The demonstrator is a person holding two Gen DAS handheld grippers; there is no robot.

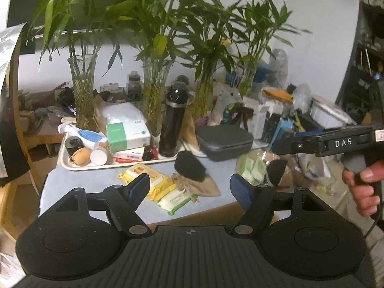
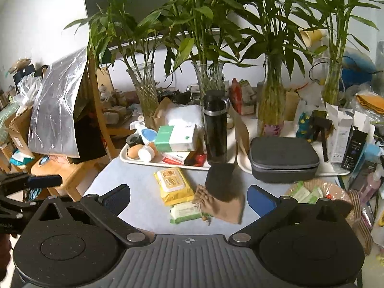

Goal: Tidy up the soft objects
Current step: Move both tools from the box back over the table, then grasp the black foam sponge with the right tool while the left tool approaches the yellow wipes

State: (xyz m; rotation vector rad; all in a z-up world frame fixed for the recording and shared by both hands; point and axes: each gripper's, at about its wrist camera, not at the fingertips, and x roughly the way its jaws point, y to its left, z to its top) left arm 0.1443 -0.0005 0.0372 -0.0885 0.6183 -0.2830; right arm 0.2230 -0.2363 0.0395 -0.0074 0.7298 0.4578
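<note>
left gripper (image 1: 189, 188) spread, empty | right gripper (image 2: 188, 199) spread, empty | tan pouch (image 2: 224, 205) on counter (image 2: 136, 180) — limp, light, likely slumps — pinch bunched drawstring neck

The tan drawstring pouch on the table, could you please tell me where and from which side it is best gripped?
Probably pinch the tan drawstring pouch at its bare near corner, coming from above on the right side. It lies flat, the black soft object covers its far part, and the wipes packs crowd its left. The right gripper, jaws open, is close.
</note>
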